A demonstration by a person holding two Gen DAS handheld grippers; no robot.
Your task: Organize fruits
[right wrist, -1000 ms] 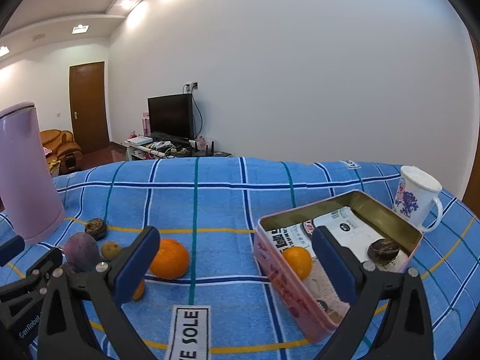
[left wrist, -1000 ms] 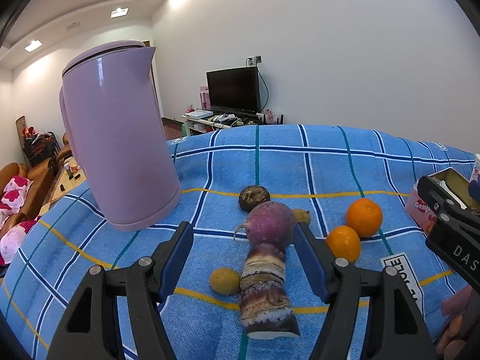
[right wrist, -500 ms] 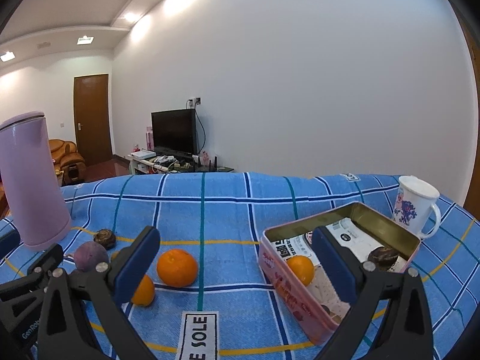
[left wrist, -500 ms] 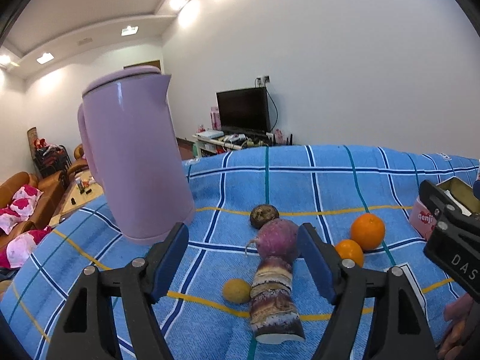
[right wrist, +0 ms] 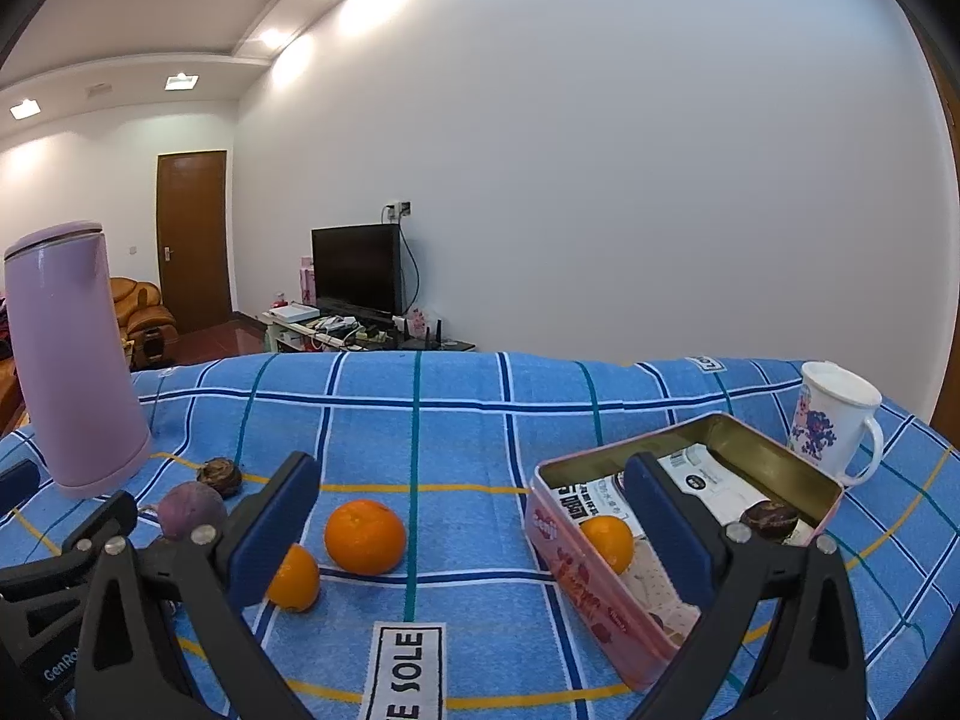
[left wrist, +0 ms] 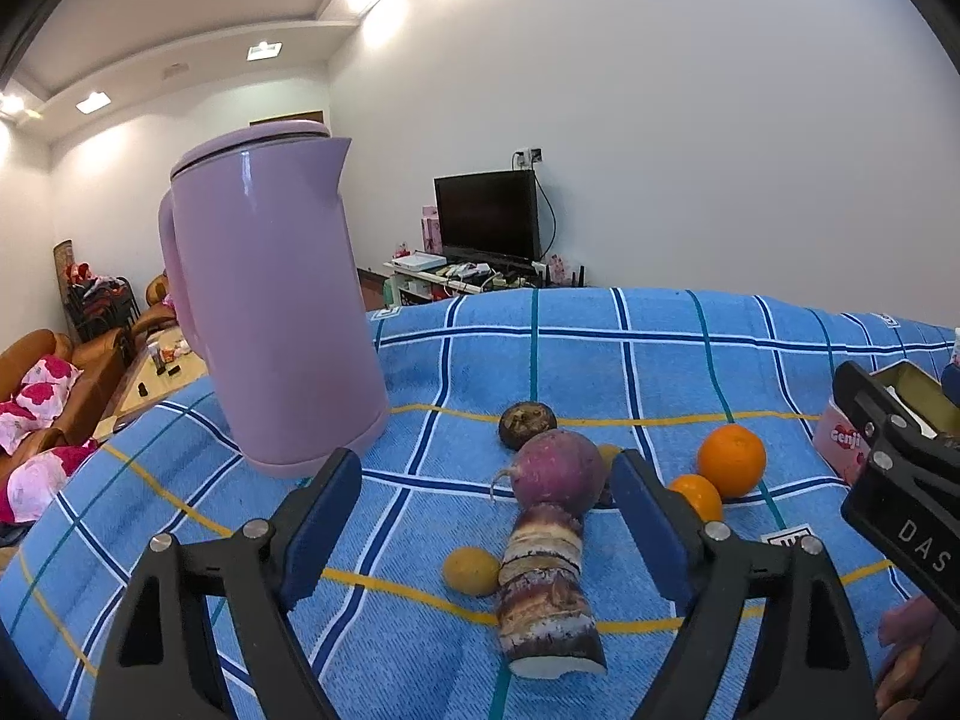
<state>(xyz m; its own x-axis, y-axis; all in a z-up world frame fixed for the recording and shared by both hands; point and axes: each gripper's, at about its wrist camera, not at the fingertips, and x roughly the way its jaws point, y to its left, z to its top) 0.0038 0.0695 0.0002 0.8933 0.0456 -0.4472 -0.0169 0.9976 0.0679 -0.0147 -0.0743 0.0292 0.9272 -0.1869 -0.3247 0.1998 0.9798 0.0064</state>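
Note:
On the blue checked cloth lie a purple round root [left wrist: 558, 473], a banded sugarcane piece [left wrist: 547, 591], a small yellow fruit [left wrist: 471, 570], a dark fruit [left wrist: 527, 425] and two oranges [left wrist: 731, 459] [left wrist: 696, 497]. My left gripper [left wrist: 487, 525] is open and empty, its jaws either side of the root and cane, above the cloth. My right gripper [right wrist: 474, 525] is open and empty, between the loose oranges [right wrist: 365, 536] [right wrist: 294, 577] and the pink tin [right wrist: 561, 531]. The tin holds an orange [right wrist: 607, 542] and a dark fruit [right wrist: 769, 519].
A tall lilac kettle [left wrist: 270, 312] stands at the left of the cloth. A white flowered mug [right wrist: 834, 420] stands behind the tin at the right. A TV stand and sofas lie beyond the table.
Both views have tilted up and pulled back a little. The fruit and the tin have not moved. Both grippers stay open.

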